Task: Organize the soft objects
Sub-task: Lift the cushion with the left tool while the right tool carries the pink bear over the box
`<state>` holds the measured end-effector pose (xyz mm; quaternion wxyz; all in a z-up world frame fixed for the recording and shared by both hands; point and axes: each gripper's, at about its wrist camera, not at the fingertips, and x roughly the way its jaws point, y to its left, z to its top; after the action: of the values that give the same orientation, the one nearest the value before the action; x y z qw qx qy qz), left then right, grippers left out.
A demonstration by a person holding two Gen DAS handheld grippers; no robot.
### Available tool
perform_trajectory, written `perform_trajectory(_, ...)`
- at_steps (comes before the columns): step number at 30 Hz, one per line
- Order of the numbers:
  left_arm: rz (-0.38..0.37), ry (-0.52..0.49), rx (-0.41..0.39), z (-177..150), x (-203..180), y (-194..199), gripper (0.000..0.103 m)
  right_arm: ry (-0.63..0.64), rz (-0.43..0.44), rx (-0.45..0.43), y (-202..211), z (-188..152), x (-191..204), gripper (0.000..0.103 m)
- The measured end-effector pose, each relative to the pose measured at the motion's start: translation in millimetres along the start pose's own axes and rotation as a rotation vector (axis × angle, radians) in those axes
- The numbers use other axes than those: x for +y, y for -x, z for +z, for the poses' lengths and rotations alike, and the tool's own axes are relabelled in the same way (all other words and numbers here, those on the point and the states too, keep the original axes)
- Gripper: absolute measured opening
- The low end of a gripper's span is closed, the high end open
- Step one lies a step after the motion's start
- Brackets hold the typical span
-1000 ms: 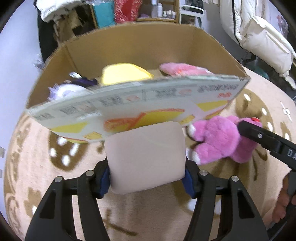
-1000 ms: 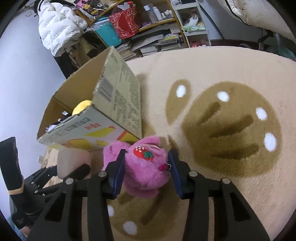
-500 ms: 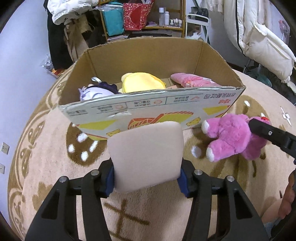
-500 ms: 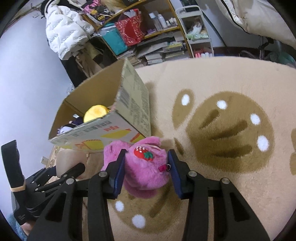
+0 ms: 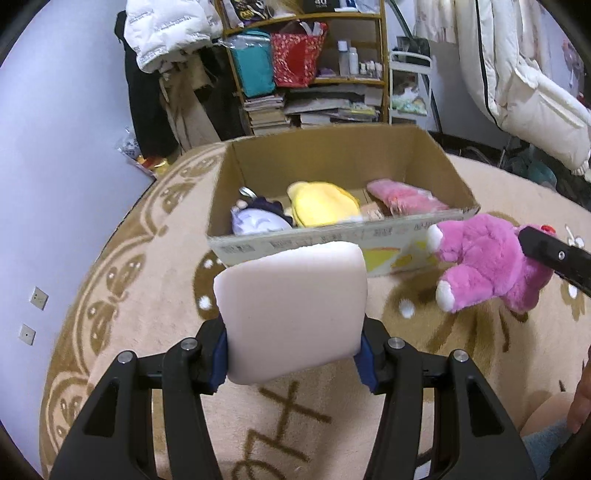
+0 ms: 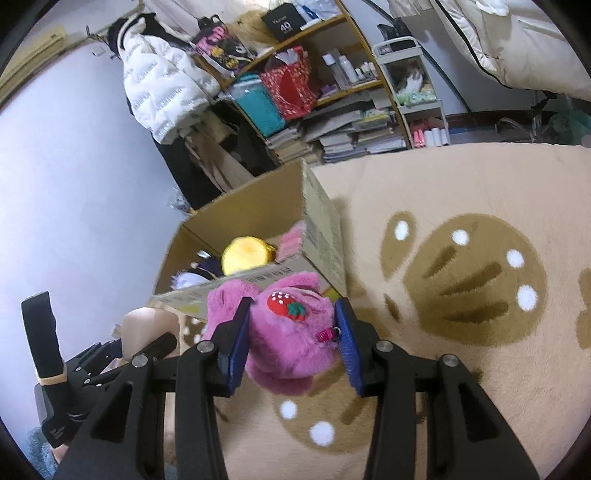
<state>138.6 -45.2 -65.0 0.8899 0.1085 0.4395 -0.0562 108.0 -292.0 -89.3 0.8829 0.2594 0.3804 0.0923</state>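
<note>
My left gripper point(image 5: 293, 360) is shut on a pale pink foam cushion point(image 5: 291, 310) and holds it above the rug, in front of the open cardboard box point(image 5: 332, 158). My right gripper point(image 6: 291, 345) is shut on a pink plush toy point(image 6: 284, 336) with a strawberry on its head; the toy also shows in the left wrist view point(image 5: 484, 266), lifted beside the box's near right corner. Inside the box lie a yellow plush point(image 5: 321, 203), a pink plush point(image 5: 402, 197) and a purple-white plush point(image 5: 258, 219).
A beige rug with brown paw and butterfly patterns point(image 6: 472, 280) covers the floor. A cluttered shelf with books and bags point(image 5: 314, 74) stands behind the box. A white jacket point(image 5: 166, 29) hangs at the left, and white bedding point(image 5: 517, 74) at the right.
Both grippers have risen and pulled back from the box with their loads. The box interior now shows from above, and the pink plush has lifted off the rug.
</note>
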Motion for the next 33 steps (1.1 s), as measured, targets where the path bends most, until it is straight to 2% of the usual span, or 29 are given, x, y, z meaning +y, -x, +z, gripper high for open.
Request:
perform_trajectory(4,-0.026,0.047,-0.004,10,10,11,0.054,-0.004,0.032,-0.016,2,5,6,0.047)
perform_trajectory(8,-0.009,0.037,-0.033,19,10,20,0.054,-0.001,0.088,-0.030,4,12,18,0.047)
perform_trajectory(13,0.006,0.045,-0.057,36,16,26,0.054,0.051,0.110,-0.048,2,21,36,0.047)
perform_trajectory(20,0.044,0.065,-0.112,69,30,23,0.054,0.098,0.087,-0.076,-12,43,49,0.047)
perform_trajectory(23,0.084,0.088,-0.127,83,37,20,0.055,0.102,0.076,-0.089,-18,57,52,0.047)
perform_trajectory(28,0.069,0.104,-0.124,101,46,4,0.055,0.126,0.054,-0.097,-35,79,59,0.047)
perform_trajectory(33,0.018,0.107,-0.095,107,49,-21,0.056,0.138,0.017,-0.082,-52,88,63,0.047)
